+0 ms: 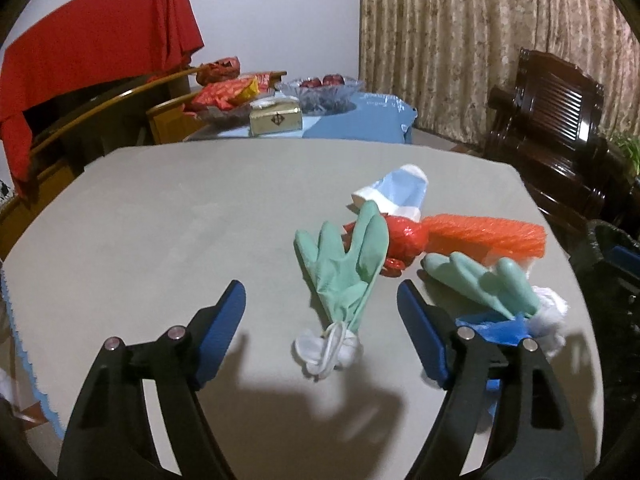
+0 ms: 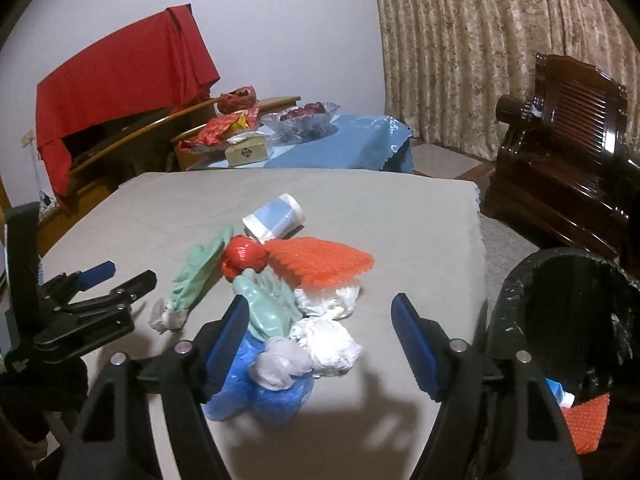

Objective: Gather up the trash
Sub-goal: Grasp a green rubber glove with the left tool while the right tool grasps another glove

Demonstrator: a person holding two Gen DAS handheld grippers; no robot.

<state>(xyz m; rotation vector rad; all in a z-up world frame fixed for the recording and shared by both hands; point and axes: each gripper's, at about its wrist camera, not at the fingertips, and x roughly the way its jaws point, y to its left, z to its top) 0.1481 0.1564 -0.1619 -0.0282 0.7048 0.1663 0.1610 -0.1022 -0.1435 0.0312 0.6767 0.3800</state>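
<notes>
Trash lies in a pile on the grey table (image 1: 160, 208). A green glove (image 1: 348, 256) with a white knot lies between the fingers of my open, empty left gripper (image 1: 322, 300). A second green glove (image 1: 480, 280), an orange bubble wrap (image 1: 480, 236), a red bag ball (image 2: 242, 258) and a blue-white cup (image 2: 274, 216) lie behind. My right gripper (image 2: 320, 320) is open and empty above crumpled white paper (image 2: 328, 344) and a blue bag (image 2: 256, 392). The left gripper also shows in the right wrist view (image 2: 116, 276).
A black-lined trash bin (image 2: 568, 320) stands right of the table, holding orange wrap and a blue scrap. A dark wooden chair (image 2: 568, 152) is behind it. A side table with a blue cloth (image 2: 352, 140), fruit bowl and snacks stands beyond.
</notes>
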